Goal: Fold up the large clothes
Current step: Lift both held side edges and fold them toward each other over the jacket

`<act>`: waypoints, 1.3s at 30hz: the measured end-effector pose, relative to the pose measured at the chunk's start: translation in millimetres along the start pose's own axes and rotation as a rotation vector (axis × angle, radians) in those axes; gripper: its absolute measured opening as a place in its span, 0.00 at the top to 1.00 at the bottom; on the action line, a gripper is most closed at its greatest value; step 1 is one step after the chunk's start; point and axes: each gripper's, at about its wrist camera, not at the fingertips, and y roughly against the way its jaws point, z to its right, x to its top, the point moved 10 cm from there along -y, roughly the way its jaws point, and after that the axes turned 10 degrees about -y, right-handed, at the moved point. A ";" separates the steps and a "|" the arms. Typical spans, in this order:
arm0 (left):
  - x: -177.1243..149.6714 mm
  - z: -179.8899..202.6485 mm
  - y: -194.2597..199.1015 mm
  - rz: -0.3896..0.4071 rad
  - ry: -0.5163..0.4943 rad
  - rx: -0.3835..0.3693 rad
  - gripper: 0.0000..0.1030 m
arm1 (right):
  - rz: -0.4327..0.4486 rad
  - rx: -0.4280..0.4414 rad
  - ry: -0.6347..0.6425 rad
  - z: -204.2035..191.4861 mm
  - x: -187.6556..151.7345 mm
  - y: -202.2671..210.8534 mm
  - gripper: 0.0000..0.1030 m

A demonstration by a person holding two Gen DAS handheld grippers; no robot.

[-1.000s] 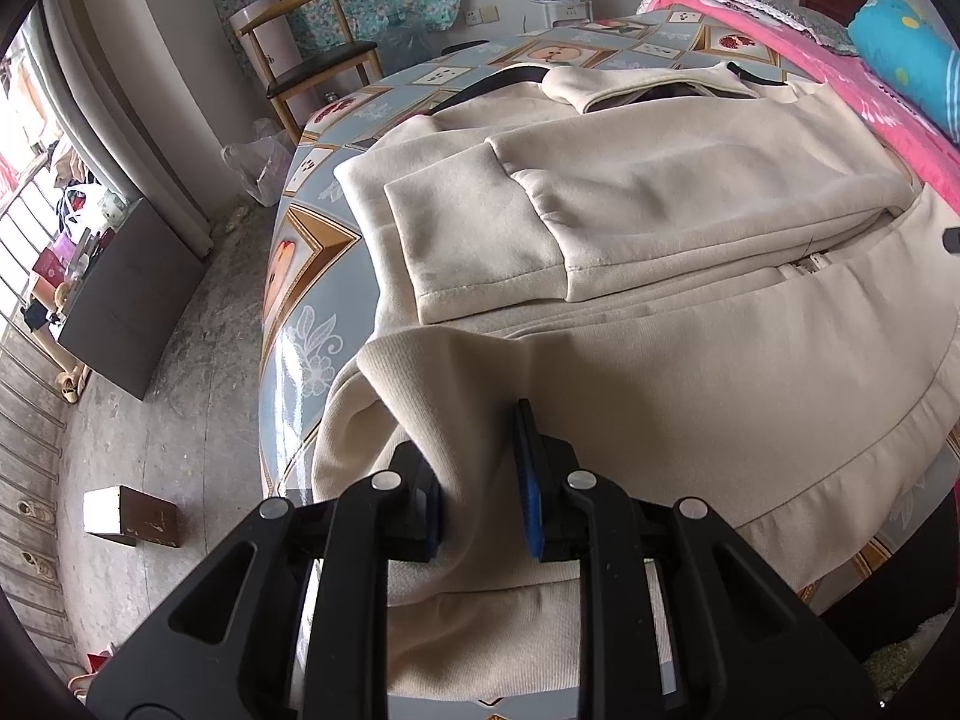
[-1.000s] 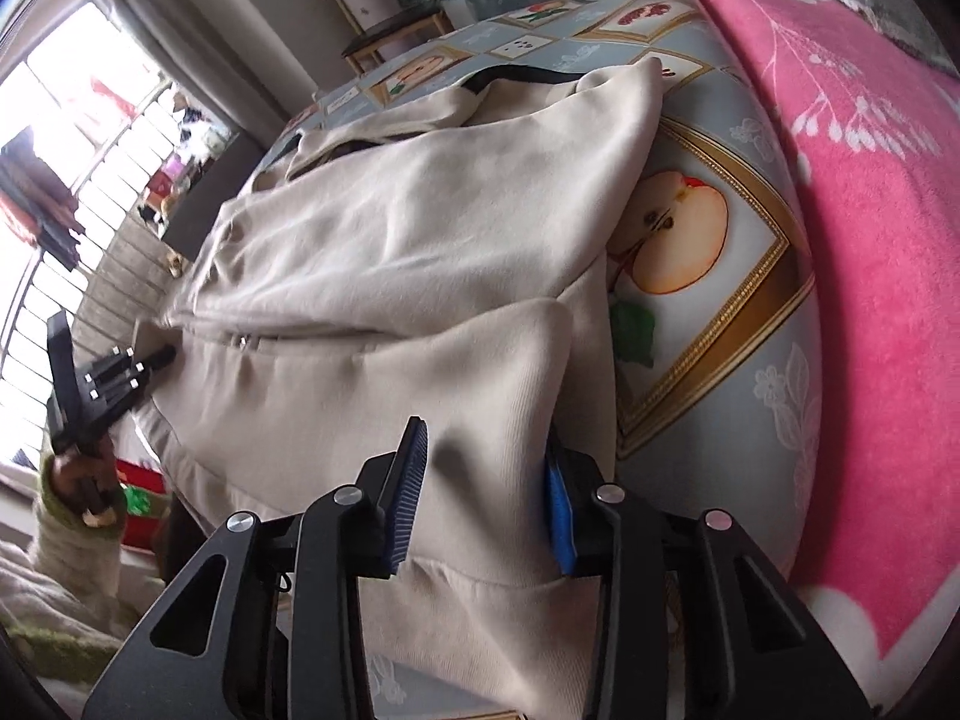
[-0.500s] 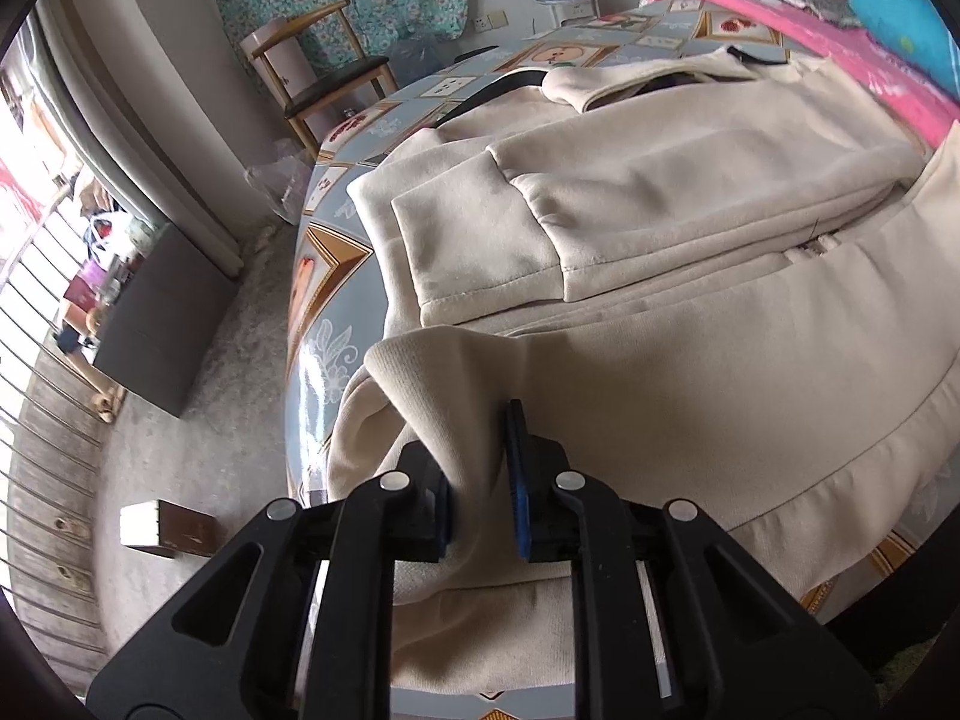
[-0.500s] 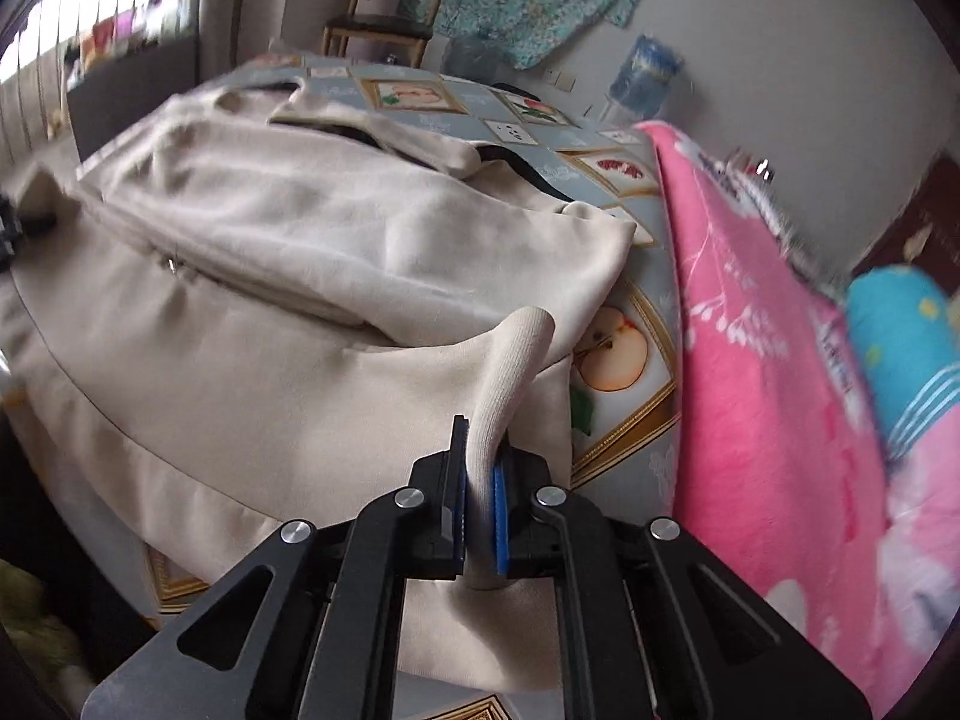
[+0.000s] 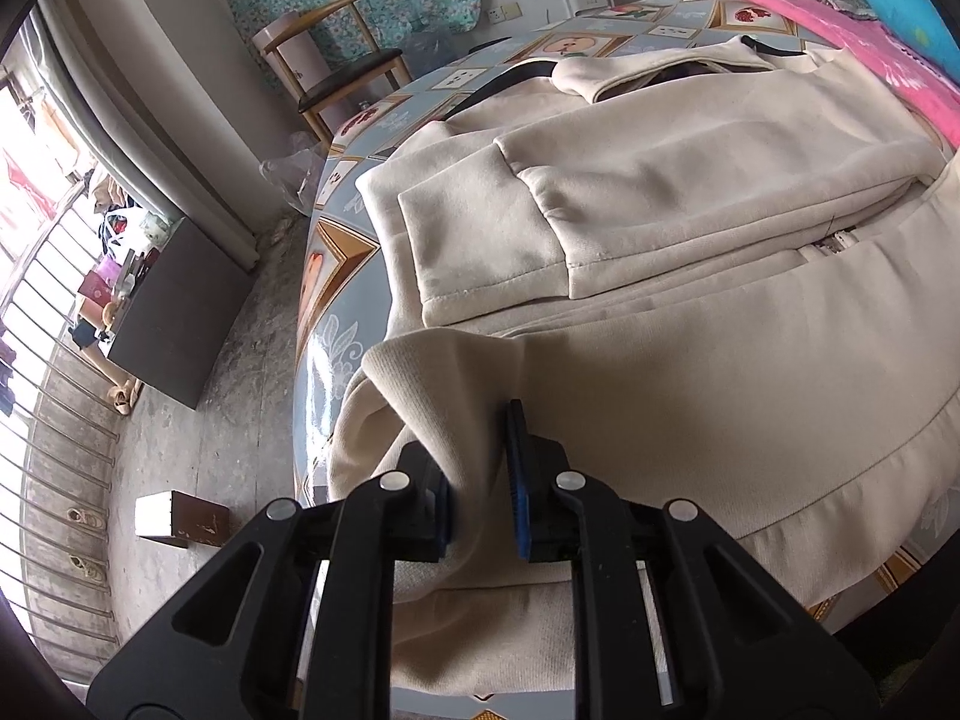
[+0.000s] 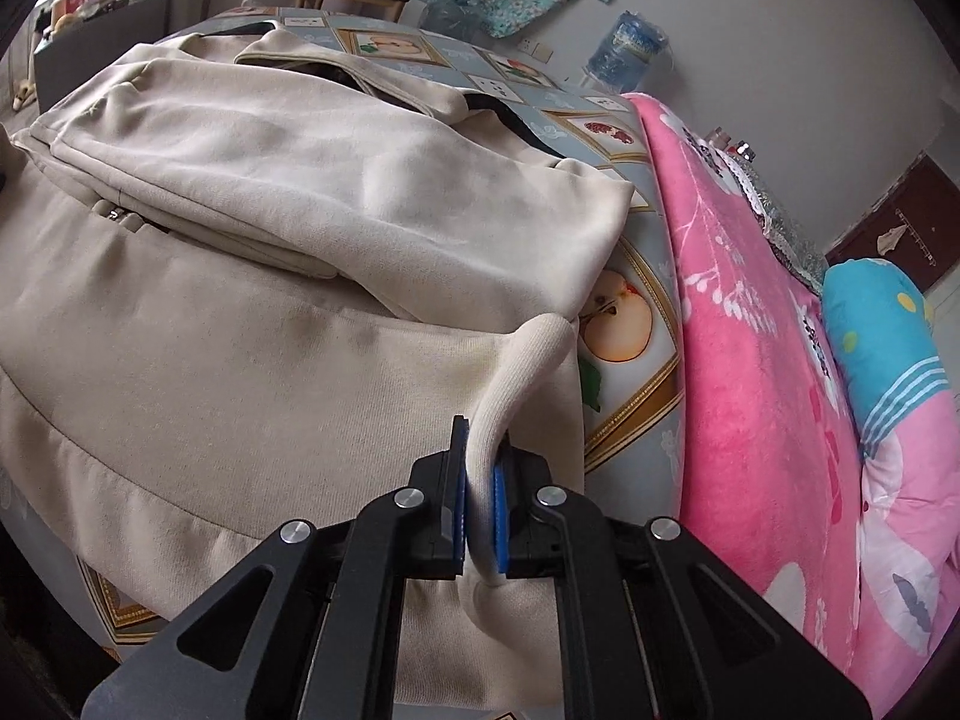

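Note:
A large beige sweatshirt (image 5: 690,312) lies spread over a table with a patterned blue cloth (image 5: 336,276), its sleeves folded in across the chest. My left gripper (image 5: 480,480) is shut on a bunched fold of the hem at the garment's near left corner. In the right wrist view the same beige sweatshirt (image 6: 270,312) fills the left half. My right gripper (image 6: 480,492) is shut on a pinched-up ridge of hem fabric at the near right corner, next to the apple print on the tablecloth (image 6: 624,330).
A pink blanket (image 6: 750,360) and a blue pillow (image 6: 882,324) lie along the table's right side. A wooden chair (image 5: 336,66) stands behind the table and a dark cabinet (image 5: 174,312) by the railing at left. A small wooden block (image 5: 180,522) sits on the floor.
My right gripper swung round and closed on the hem's right corner, which now stands up as a ridge. The left gripper tightened slightly on its fold and barely moved.

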 end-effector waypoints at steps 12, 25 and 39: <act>-0.3 -0.2 -1.1 -0.004 0.006 -0.015 0.86 | -0.009 0.001 0.003 0.5 0.6 -1.1 0.93; -0.4 0.0 -1.2 -0.006 0.007 -0.016 0.85 | -0.009 0.000 0.004 0.1 0.0 -1.4 0.93; -3.7 -8.6 27.1 0.135 0.071 -0.027 0.93 | 0.041 0.018 -0.019 6.3 -0.4 20.2 0.93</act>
